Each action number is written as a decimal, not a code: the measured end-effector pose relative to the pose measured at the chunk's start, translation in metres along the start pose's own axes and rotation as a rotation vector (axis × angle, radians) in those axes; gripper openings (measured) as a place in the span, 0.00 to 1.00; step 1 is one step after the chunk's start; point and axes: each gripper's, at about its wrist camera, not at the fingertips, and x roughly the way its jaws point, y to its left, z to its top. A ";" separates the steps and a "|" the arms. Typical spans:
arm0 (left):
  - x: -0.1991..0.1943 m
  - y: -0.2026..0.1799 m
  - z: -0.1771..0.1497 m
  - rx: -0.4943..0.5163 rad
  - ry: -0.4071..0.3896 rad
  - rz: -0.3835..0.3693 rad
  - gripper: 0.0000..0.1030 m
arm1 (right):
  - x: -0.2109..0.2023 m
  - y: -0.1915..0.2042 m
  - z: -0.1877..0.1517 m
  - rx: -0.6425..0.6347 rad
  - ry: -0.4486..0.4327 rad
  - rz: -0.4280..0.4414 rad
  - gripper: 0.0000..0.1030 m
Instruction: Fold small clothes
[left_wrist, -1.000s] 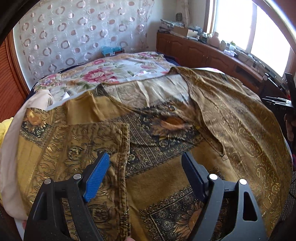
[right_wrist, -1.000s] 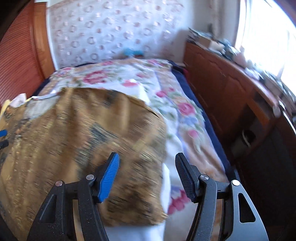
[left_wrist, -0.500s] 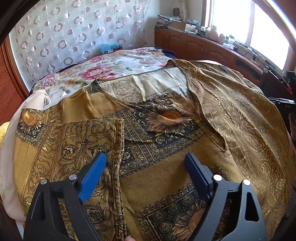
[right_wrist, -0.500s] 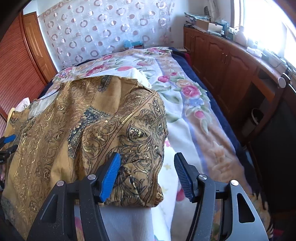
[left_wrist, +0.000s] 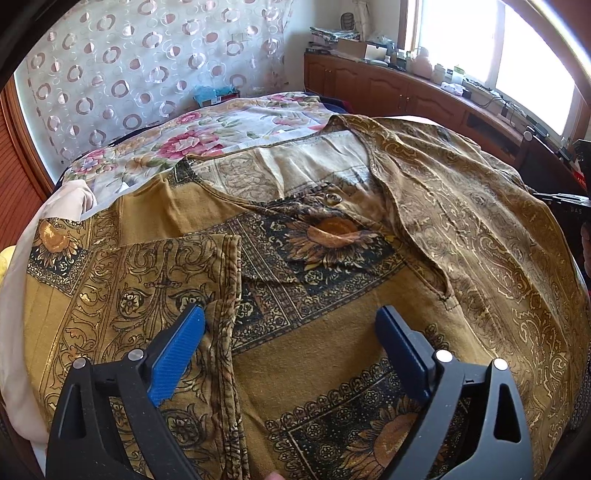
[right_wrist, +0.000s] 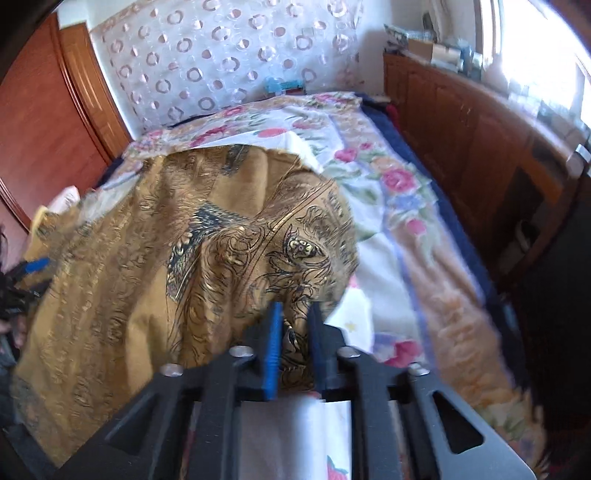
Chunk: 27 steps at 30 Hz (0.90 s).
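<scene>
A mustard-gold patterned top (left_wrist: 314, 258) with dark sunflower panels lies spread on the bed; its left sleeve (left_wrist: 155, 295) is folded inward over the body. My left gripper (left_wrist: 291, 332) is open and empty just above the garment's lower front. In the right wrist view my right gripper (right_wrist: 295, 325) is shut on the edge of the same top (right_wrist: 184, 258), at its right sleeve or side, with cloth pinched between the blue pads. The far end of my left gripper (right_wrist: 33, 266) shows at the left edge there.
A floral bedsheet (right_wrist: 388, 206) covers the bed under the top. A wooden cabinet (right_wrist: 480, 147) runs along the right side below the window. A pink cloth (left_wrist: 70, 206) lies at the bed's left edge. A curtain with rings (left_wrist: 147, 74) hangs behind.
My right gripper has closed from open onto the garment's edge. My left gripper has stayed open and shifted only slightly over the cloth.
</scene>
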 end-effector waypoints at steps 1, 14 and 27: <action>0.000 0.000 0.000 0.004 0.004 -0.002 0.91 | -0.003 0.001 0.000 -0.020 -0.012 -0.009 0.06; -0.048 0.011 0.009 -0.059 -0.125 0.034 0.91 | -0.060 0.064 0.027 -0.194 -0.215 0.030 0.05; -0.065 0.011 0.003 -0.081 -0.178 0.017 0.91 | -0.008 0.113 -0.005 -0.265 -0.013 0.161 0.21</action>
